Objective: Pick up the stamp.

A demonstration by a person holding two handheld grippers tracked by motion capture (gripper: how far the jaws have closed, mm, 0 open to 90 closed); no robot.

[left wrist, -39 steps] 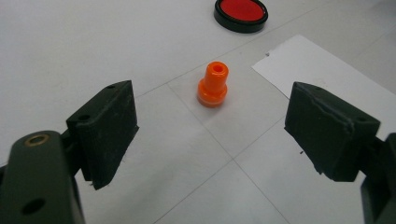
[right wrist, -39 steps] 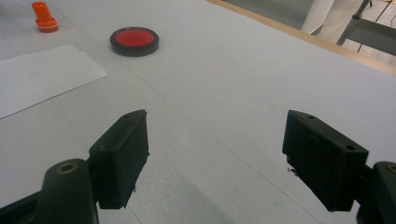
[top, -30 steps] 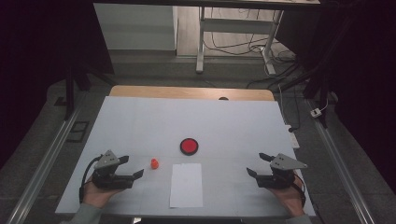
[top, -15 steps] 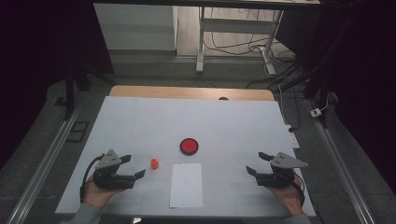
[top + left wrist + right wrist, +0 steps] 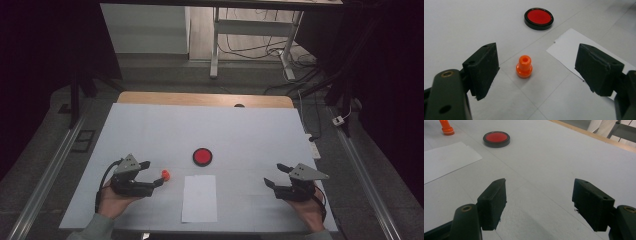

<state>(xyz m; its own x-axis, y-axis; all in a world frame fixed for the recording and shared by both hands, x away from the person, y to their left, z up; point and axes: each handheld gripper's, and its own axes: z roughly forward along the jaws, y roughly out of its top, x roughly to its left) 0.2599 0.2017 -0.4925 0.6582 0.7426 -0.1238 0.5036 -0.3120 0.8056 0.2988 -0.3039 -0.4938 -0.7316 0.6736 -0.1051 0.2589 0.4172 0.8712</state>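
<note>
On the white bench (image 5: 150,130) | left claw (image 5: 159,174) wide open, empty, orange peg (image 5: 524,66) upright between jaws, untouched | right claw (image 5: 274,176) wide open, empty | dark room.

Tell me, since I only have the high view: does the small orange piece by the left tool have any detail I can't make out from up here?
Observer: Yes. In the left gripper view the orange piece stands upright, with a hole in its top.
Operator: Is the left tool gripping it?
Observer: No. The left tool is open, and the piece sits just beyond its jaws, touching neither.
Operator: And the red disc?
Observer: The red disc has a raised black rim, seen in the right gripper view.
</note>
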